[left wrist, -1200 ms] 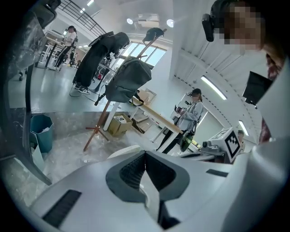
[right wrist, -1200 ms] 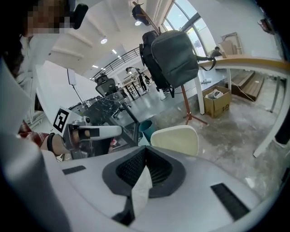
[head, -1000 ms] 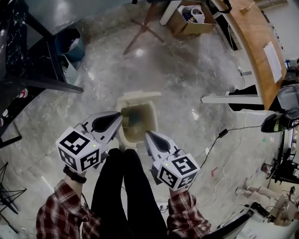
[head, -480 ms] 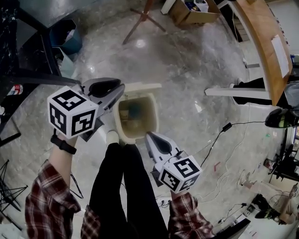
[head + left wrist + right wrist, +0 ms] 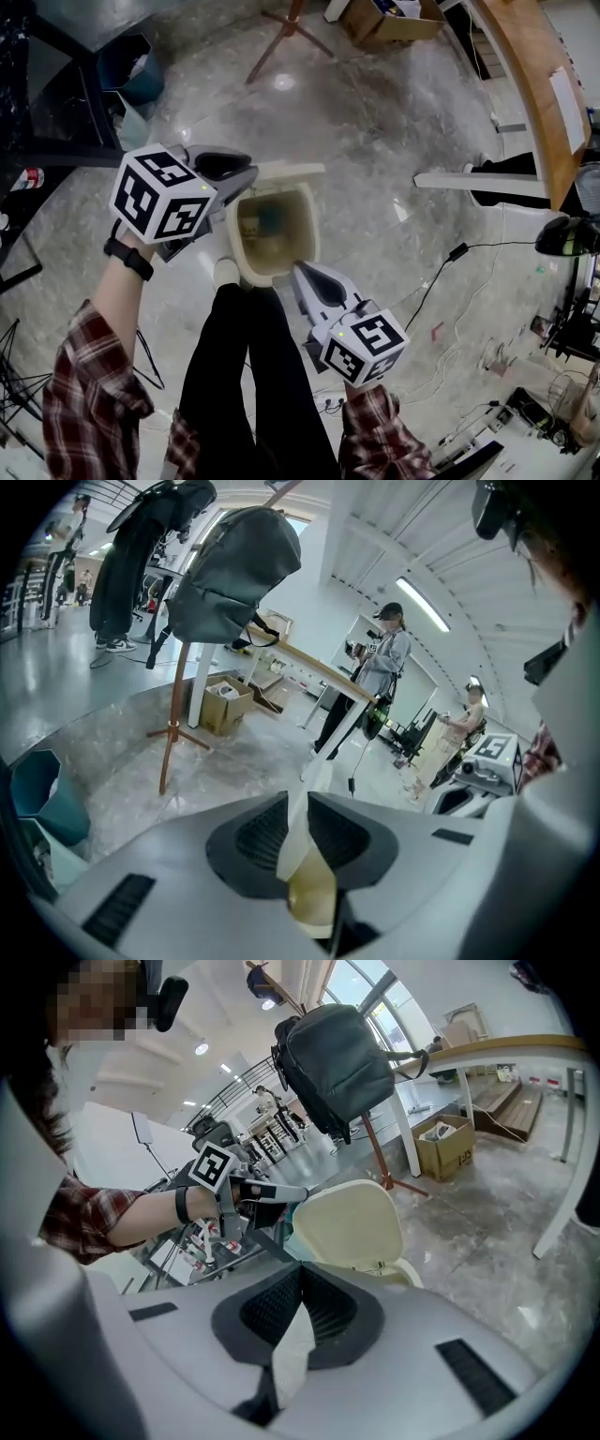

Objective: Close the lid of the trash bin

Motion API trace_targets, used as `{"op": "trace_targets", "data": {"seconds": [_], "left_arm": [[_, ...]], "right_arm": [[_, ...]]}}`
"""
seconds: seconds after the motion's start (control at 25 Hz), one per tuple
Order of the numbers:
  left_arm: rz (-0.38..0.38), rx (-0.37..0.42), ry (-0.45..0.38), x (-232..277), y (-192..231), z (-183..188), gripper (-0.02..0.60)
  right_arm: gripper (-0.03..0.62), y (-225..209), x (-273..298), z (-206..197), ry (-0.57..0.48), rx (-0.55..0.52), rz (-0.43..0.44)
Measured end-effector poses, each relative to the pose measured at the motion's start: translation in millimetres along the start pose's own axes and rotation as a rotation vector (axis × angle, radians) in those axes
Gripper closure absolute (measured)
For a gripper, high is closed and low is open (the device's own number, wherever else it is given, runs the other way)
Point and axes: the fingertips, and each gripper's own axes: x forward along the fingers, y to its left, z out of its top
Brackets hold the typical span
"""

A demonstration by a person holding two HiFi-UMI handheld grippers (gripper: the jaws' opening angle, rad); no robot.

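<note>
Left hand-held gripper [image 5: 246, 175] is up at the left end of the lid [image 5: 291, 172], jaws pinching the lid's edge. The left gripper view shows a cream strip between them. The right gripper view shows its tips on the lid's upper left edge. Right hand-held gripper [image 5: 300, 274] is lower, just beside the front right of the bin's rim. Contact can't be told. Its jaws are pressed together at the tips, with nothing in them.

Floor [image 5: 375, 141] is grey, glossy and marbled. A long wooden worktop [image 5: 520, 84] curves down the upper right with a sheet of paper [image 5: 562, 94] on it. The person's black trousers [image 5: 244, 375] and plaid sleeves fill the bottom, with a white shoe [image 5: 225, 273] touching the bin's near wall.

Trash bin [image 5: 232, 230] is cream plastic with rounded corners. It stands on the floor just ahead of the person's feet, between the two grippers, with its mouth open. Some rubbish lies inside, too dim to name. The lid is the same cream, a rounded panel hinged at the far rim. It stands upright with its inner face toward the person.

Cardboard box [image 5: 394, 23] sits at the top. A dark teal bin [image 5: 131, 70] is at upper left, well apart. A black cable [image 5: 436, 277] lies on the floor right of the trash bin.
</note>
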Motion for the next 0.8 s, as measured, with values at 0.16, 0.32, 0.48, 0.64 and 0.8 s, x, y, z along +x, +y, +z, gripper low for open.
{"op": "trace_targets", "data": {"seconds": [0.16,0.32,0.48,0.64,0.8], "left_arm": [[-0.007,-0.028,-0.009,0.8,-1.3,-2.6,0.525],[0.002,0.011,0.027,1.6,-9.3,-7.0,0.525],[-0.025,0.021,0.063,2.3,-27.0,-20.3,0.526],[-0.091,0.005,0.117,7.5,-58.5,-47.8,0.526],[-0.100,0.039,0.150,15.3,-86.9,-79.8,0.526]], "right_arm": [[0.581,-1.8,-2.8,-4.4,0.005,0.008,0.003],[0.580,-1.9,-8.0,-5.0,-0.001,0.011,0.001],[0.581,0.9,-16.0,0.9,-0.017,0.011,0.002],[0.580,0.9,-27.1,8.1,-0.036,0.006,-0.003],[0.581,-0.9,-39.2,11.5,-0.056,0.013,-0.015]]}}
